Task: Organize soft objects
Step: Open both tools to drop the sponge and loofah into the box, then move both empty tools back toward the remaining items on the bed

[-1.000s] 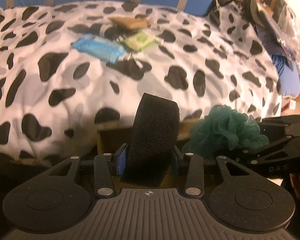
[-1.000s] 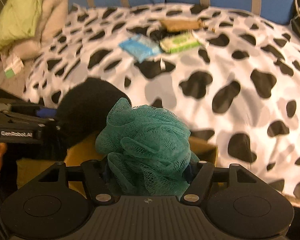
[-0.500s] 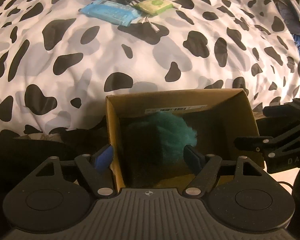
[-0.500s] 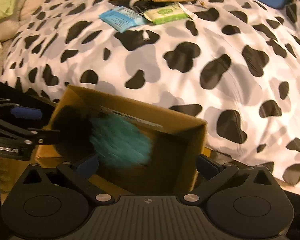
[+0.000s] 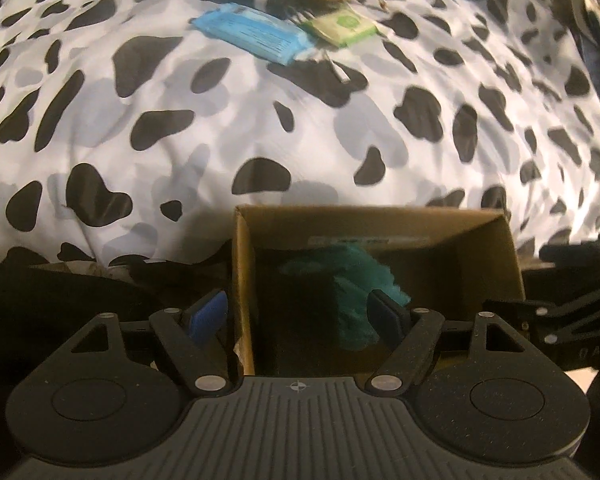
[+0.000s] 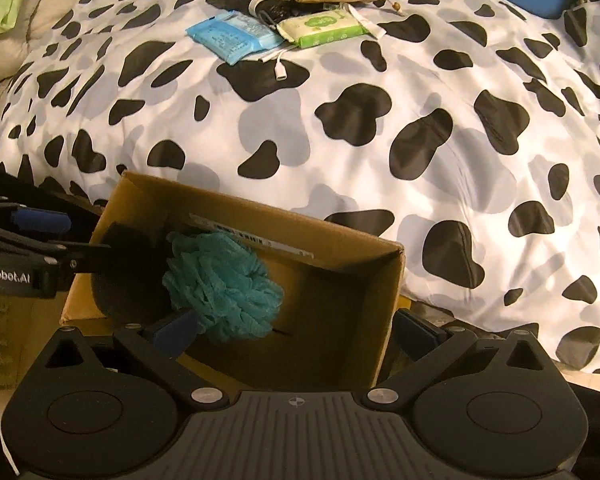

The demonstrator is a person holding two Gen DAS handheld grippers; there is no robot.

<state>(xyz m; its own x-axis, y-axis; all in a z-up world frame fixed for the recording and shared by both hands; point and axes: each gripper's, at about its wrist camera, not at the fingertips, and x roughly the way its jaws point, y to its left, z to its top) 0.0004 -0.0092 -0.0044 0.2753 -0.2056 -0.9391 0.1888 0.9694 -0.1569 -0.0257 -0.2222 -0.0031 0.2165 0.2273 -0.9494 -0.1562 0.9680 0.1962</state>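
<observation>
Both grippers, left and right, are hanging spread and empty, having just been opening to drop sponge and loofah into the box.

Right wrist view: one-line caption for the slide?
Open right gripper above a cardboard box holding a teal mesh loofah and a black sponge, beside a cow-print duvet.

**Two wrist views, one box**

Both fisheye cameras sit close above the cardboard box, looking steeply down along their fingers toward the spotted duvet at 12 o'clock. Both show the box (right view nearer its 3 o'clock wall).
</observation>
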